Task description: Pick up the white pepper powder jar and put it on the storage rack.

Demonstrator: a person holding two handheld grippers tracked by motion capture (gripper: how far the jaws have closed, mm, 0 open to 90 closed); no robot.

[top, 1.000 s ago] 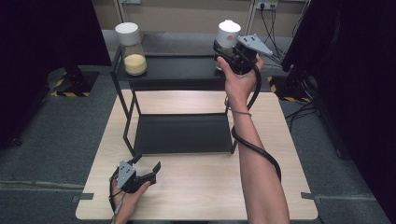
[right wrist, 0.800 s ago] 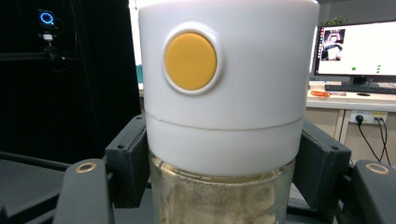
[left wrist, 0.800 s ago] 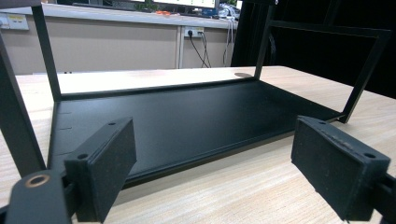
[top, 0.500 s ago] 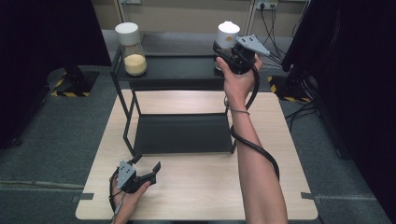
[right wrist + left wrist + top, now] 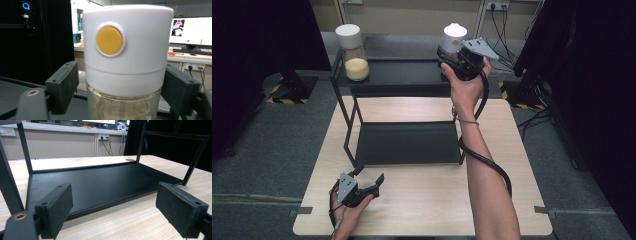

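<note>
At the right end of the black rack's (image 5: 392, 75) top shelf, the right gripper (image 5: 120, 90) brackets a white-capped jar (image 5: 126, 57), a slim gap showing beside the left pad, so grip uncertain. The left gripper (image 5: 368, 181) rests spread and empty near the table's (image 5: 432, 200) front-left edge, facing the bare lower shelf (image 5: 95, 185). A second jar (image 5: 352, 52) stands at the top shelf's left end.

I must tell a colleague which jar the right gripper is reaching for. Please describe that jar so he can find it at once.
On the wooden table stands a black two-level shelf. Two white-lidded glass jars stand on its top level; the jar you want is at the right end, between the jaws of the right gripper. Unlike the left jar, its lid has a round yellow button.
</note>
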